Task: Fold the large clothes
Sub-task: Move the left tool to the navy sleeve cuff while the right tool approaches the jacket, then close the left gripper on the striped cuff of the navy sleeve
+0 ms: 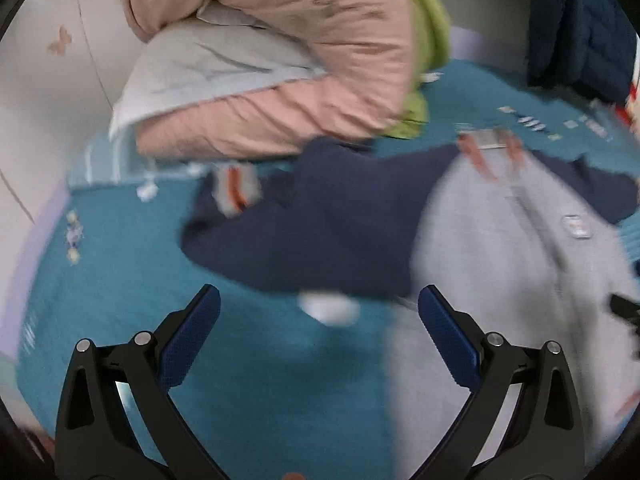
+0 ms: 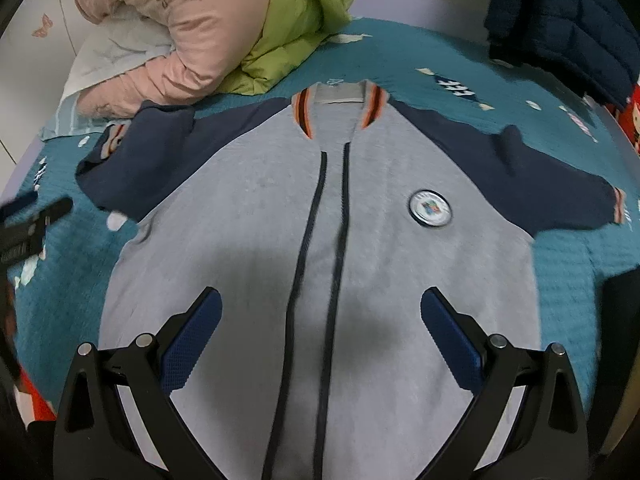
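Folding the grey zip-front jacket with navy sleeves point(image 2: 256, 216), spread flat on the teal bedspread point(image 2: 420, 56), I should pinch its crumpled navy sleeve point(image 1: 320, 236) near the cuff, both my left hand-held gripper point(image 1: 319, 322) and right hand-held gripper point(image 2: 321, 324) spread empty.

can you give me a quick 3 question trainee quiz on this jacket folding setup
1. True or false: the grey jacket lies front up, spread on the teal bedspread.
2. What colour are its sleeves? A) red B) navy C) green
3. Fill in: the round badge sits beside the ____ running down the front.

Key: 1 true. 2 B; see the navy sleeve. 3 zip. Both the left gripper and the right gripper are open and hold nothing.
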`<state>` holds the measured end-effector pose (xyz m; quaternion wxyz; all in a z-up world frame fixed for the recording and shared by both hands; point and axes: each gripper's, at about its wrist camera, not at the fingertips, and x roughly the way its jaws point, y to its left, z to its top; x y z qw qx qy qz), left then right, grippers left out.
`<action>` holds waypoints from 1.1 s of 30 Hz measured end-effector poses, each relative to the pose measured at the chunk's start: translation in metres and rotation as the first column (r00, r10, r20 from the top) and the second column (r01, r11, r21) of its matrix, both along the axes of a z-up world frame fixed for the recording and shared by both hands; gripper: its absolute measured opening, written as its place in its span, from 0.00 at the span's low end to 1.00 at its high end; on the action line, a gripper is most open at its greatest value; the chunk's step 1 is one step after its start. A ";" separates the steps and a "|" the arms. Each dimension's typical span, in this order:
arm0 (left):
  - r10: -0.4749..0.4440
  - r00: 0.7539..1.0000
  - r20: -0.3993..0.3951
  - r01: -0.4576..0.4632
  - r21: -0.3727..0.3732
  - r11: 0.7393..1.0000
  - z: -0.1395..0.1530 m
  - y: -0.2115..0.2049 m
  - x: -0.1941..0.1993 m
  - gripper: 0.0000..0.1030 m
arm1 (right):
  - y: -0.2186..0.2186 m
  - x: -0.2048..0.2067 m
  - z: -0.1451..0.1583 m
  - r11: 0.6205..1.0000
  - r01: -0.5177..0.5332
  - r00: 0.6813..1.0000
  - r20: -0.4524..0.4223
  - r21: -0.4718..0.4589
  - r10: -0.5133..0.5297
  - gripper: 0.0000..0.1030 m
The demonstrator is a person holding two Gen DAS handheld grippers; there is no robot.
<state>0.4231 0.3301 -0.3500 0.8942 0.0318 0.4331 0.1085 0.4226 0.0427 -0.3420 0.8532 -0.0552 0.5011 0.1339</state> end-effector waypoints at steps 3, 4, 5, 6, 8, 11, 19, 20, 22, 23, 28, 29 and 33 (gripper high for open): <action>0.013 1.000 -0.014 -0.012 0.078 0.997 -0.016 0.043 0.034 0.96 | 0.007 0.019 -0.016 1.000 0.006 1.000 -0.020 0.003 -0.006 0.93; 0.005 1.000 -0.018 -0.003 0.095 0.996 -0.022 0.056 0.047 0.96 | 0.009 0.025 -0.021 1.000 0.009 1.000 -0.028 0.006 -0.009 0.93; -0.003 1.000 -0.026 0.006 0.097 0.995 -0.027 0.068 0.057 0.96 | 0.011 0.028 -0.026 1.000 0.015 0.999 -0.039 0.012 -0.014 0.93; 0.011 0.999 -0.036 -0.008 0.098 0.995 -0.034 0.080 0.066 0.96 | 0.011 0.031 -0.031 1.000 0.021 0.999 -0.050 0.017 -0.020 0.93; 0.041 0.998 -0.050 -0.035 0.109 0.993 -0.042 0.095 0.080 0.96 | 0.011 0.035 -0.040 0.999 0.029 0.997 -0.073 0.029 -0.027 0.93; 0.031 0.999 -0.039 -0.026 0.106 0.994 -0.050 0.102 0.097 0.96 | 0.009 0.037 -0.052 0.999 0.034 0.995 -0.098 0.026 -0.031 0.93; 0.056 0.991 -0.121 -0.044 0.100 0.994 -0.074 0.112 0.137 0.95 | -0.003 0.045 -0.066 0.998 0.062 0.990 -0.127 0.016 -0.060 0.93; 0.077 0.990 -0.117 -0.070 0.068 0.995 -0.074 0.120 0.138 0.95 | -0.006 0.046 -0.067 0.998 0.069 0.989 -0.129 0.016 -0.066 0.93; 0.108 0.990 -0.090 -0.106 0.027 0.994 -0.069 0.133 0.135 0.95 | -0.010 0.048 -0.069 0.997 0.078 0.988 -0.132 0.015 -0.075 0.93; 0.121 0.989 -0.088 -0.120 0.015 0.993 -0.069 0.139 0.133 0.95 | -0.012 0.048 -0.070 0.997 0.081 0.988 -0.135 0.014 -0.078 0.93; 0.147 0.983 -0.107 -0.140 0.068 0.988 -0.069 0.144 0.123 0.95 | -0.017 0.049 -0.072 0.996 0.092 0.987 -0.137 0.019 -0.089 0.93; 0.144 0.984 -0.100 -0.136 0.090 0.987 -0.068 0.140 0.120 0.95 | -0.018 0.049 -0.073 0.995 0.094 0.986 -0.136 0.015 -0.091 0.93; 0.074 0.995 -0.070 -0.062 0.161 0.985 -0.059 0.115 0.110 0.93 | -0.018 0.048 -0.072 0.996 0.094 0.987 -0.136 0.010 -0.091 0.93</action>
